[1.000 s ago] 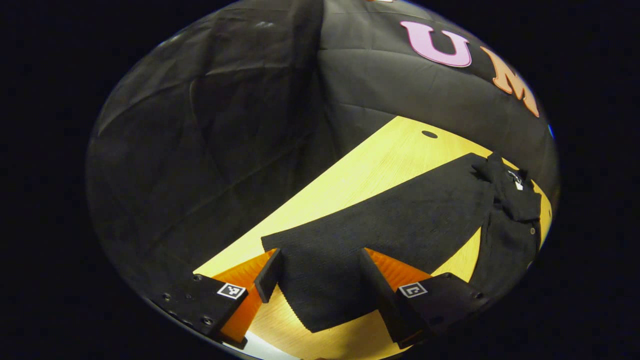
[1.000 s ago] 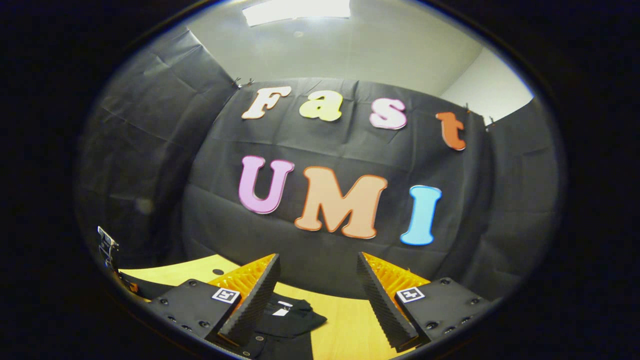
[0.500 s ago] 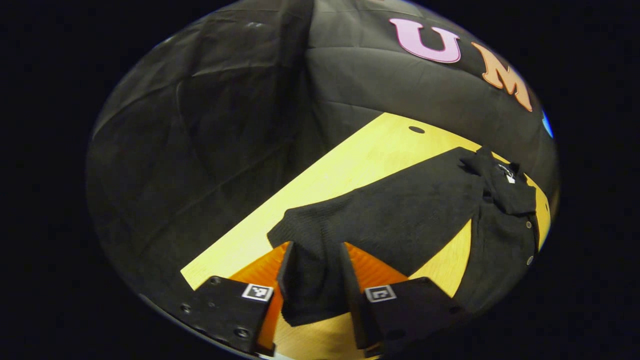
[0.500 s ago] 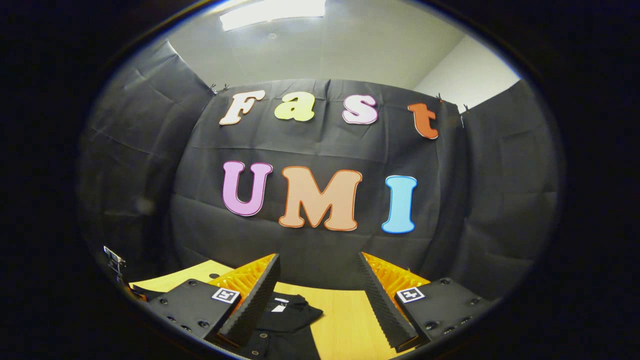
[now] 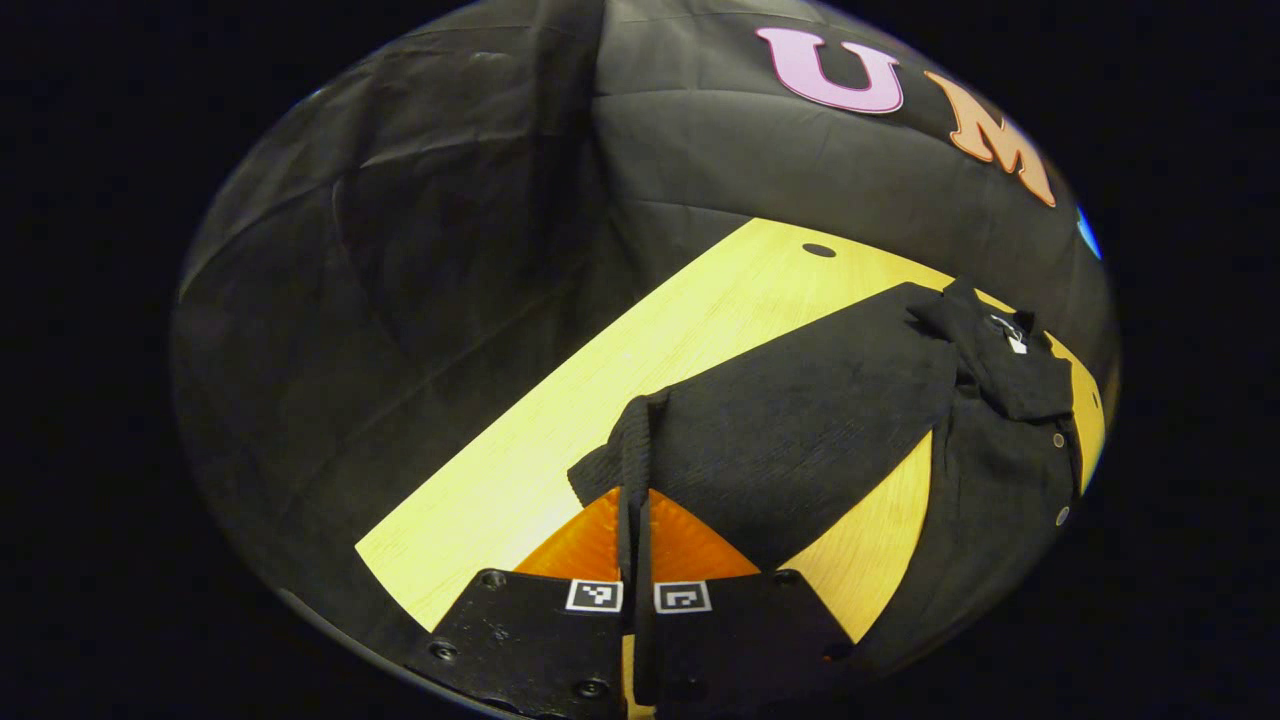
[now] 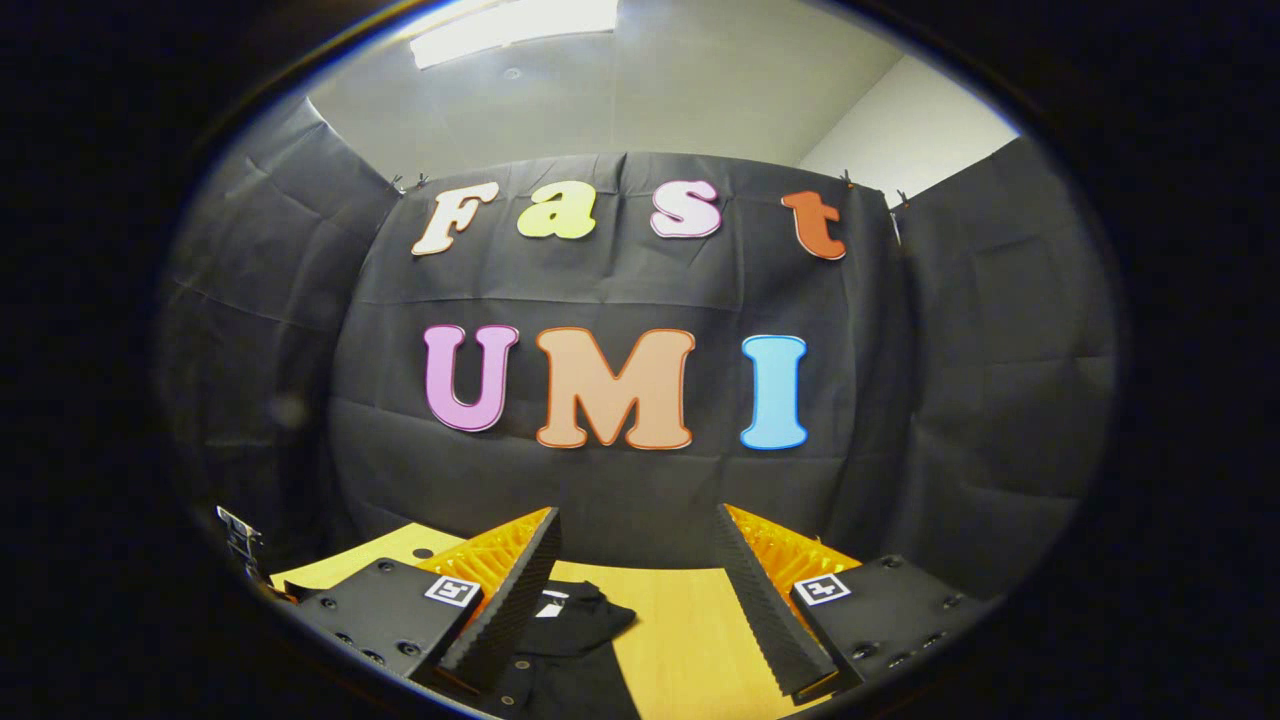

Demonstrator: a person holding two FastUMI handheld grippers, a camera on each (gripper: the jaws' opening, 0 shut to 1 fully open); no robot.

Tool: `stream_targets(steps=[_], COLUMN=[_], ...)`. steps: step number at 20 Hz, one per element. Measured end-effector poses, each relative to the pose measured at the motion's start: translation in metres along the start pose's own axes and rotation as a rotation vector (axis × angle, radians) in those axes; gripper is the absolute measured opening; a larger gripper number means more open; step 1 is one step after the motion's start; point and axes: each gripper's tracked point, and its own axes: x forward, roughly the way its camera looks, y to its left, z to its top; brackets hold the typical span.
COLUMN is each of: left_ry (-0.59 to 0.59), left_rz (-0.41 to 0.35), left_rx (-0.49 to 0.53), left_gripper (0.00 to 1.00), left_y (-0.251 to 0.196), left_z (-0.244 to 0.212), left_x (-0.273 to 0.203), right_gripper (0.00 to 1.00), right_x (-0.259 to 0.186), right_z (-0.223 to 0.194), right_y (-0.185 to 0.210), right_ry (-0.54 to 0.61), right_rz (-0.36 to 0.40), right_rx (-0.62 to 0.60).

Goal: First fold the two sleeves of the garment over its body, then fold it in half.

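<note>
- The black garment (image 5: 1000, 450) lies flat on the wooden table (image 5: 560, 440), collar (image 5: 990, 345) toward the far edge near the booth wall (image 5: 450, 230).
- One sleeve (image 5: 790, 430) extends diagonally from the body toward the table's near corner; its cuff end is bunched.
- The left gripper (image 5: 636, 500) has its jaws closed on the cuff, fabric pinched between both fingers.
- Bare table surface lies alongside the sleeve up to the table's long edge.
- The right gripper (image 6: 635, 570) is held above the table, jaws wide apart, gripping nothing.
- In the right gripper view, the collar appears just beyond the fingers; exact clearance is unclear.
</note>
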Motion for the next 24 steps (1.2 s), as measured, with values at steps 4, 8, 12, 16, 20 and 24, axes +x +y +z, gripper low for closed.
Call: stream_targets(steps=[4, 8, 12, 16, 20, 24], left_ry=[-0.068, -0.166, -0.27, -0.333, -0.326, -0.333], left_rz=[-0.023, -0.118, -0.28, -0.477, -0.649, -0.741], left_rx=[0.007, 0.04, 0.12, 0.239, 0.366, 0.512], left_gripper=[0.0, 0.0, 0.0, 0.0, 0.0, 0.0], left_y=[-0.003, -0.062, -0.165, -0.297, -0.426, -0.516], left_z=[0.042, 0.114, 0.179, 0.209, 0.204, 0.18], left_x=[-0.008, -0.008, -0.019, -0.031, -0.042, -0.056], right_gripper=[0.98, 0.96, 0.96, 0.98, 0.99, 0.98], right_x=[-0.016, -0.033, -0.06, -0.092, -0.136, -0.176], right_z=[-0.007, -0.017, -0.037, -0.061, -0.088, -0.108], right_y=[-0.037, -0.075, -0.116, -0.148, -0.174, -0.191], right_ry=[0.021, 0.047, 0.078, 0.107, 0.148, 0.176], right_rz=[-0.068, -0.13, -0.209, -0.298, -0.407, -0.511], right_rx=[-0.004, 0.007, 0.036, 0.109, 0.154, 0.222])
